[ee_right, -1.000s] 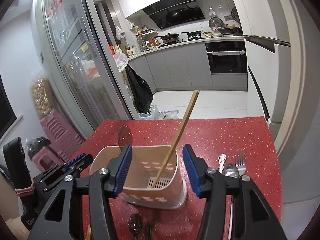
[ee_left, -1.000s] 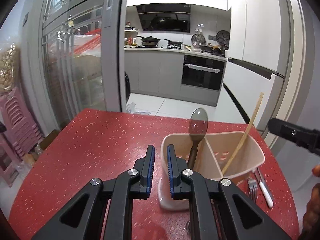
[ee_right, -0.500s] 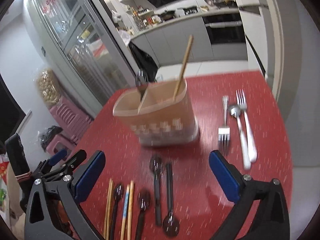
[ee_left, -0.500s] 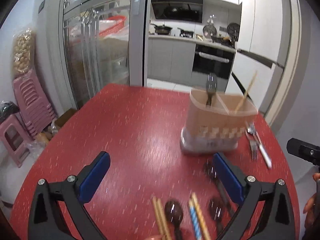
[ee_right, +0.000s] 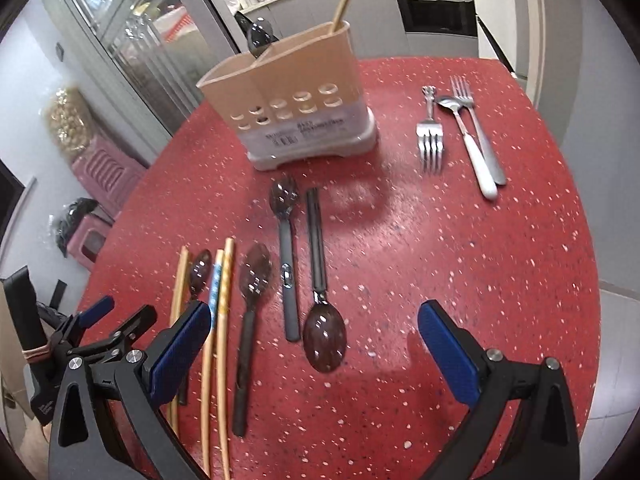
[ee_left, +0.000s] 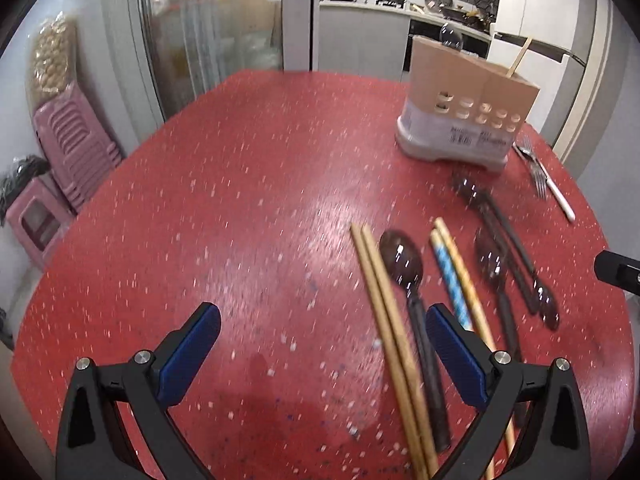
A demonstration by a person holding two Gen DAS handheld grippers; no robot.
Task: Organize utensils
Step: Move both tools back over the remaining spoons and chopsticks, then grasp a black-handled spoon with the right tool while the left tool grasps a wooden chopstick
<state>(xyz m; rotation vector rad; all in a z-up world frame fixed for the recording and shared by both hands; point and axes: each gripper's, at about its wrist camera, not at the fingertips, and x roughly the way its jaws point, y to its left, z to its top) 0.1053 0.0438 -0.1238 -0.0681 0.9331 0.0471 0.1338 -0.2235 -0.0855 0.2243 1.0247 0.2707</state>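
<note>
A tan utensil holder (ee_left: 468, 112) (ee_right: 296, 112) with a white base stands on the red table (ee_left: 240, 200), holding a dark spoon and one wooden chopstick. In front of it lie wooden chopsticks (ee_left: 384, 312) (ee_right: 176, 292), a blue-patterned chopstick pair (ee_left: 448, 276) (ee_right: 222, 280) and several dark spoons (ee_left: 402, 260). My left gripper (ee_left: 322, 316) hangs open over bare table, its right finger above the chopsticks. My right gripper (ee_right: 314, 312) is open too, with a dark spoon's bowl (ee_right: 324, 336) lying below between its jaws. Nothing is held.
Two forks (ee_right: 430, 136) and a white-handled metal spoon (ee_right: 472, 148) lie right of the holder. The left gripper (ee_right: 116, 318) shows at the right view's lower left. Pink stools (ee_left: 72, 148) and a glass cabinet (ee_left: 208, 20) stand beyond the table's left edge.
Both grippers opened wide, drew back from the holder and tipped downward. The holder now sits farther off, and the utensils lying on the table have come into view.
</note>
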